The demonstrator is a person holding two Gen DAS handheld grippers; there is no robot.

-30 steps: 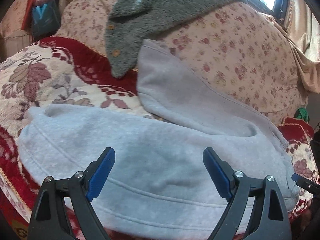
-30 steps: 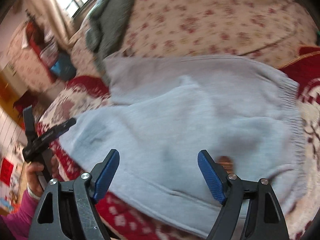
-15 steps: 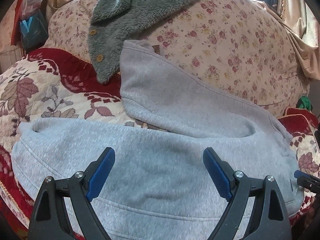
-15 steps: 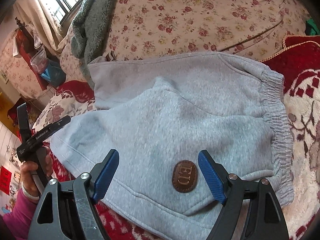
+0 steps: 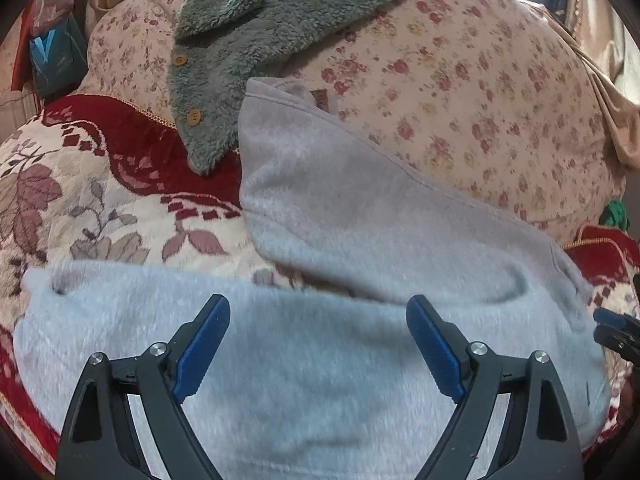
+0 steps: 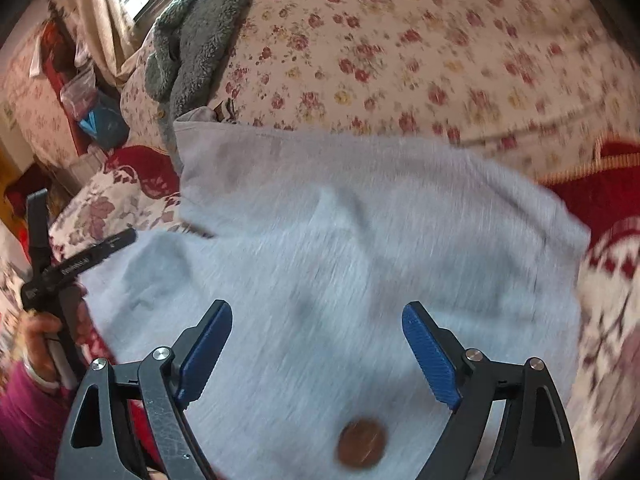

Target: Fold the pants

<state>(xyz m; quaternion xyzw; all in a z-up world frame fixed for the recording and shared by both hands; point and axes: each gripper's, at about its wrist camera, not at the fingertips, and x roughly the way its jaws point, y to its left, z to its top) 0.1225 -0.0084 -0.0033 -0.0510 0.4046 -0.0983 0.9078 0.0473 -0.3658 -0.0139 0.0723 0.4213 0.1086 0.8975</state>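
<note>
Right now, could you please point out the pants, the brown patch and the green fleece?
pants [image 6: 360,240], right wrist view, middle of fabric
brown patch [image 6: 362,444], right wrist view, its centre
green fleece [image 5: 280,20], left wrist view, fuzzy body

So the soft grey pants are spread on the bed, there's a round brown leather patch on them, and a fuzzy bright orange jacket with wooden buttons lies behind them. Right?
Nearly. The fuzzy jacket with wooden buttons is grey-green, not bright orange; the left wrist view shows it draped over the floral bedding behind the soft grey pants. The rest holds: the pants are spread on the bed, and the round brown leather patch shows on them in the right wrist view.

No lettering is legible in either view.
</note>
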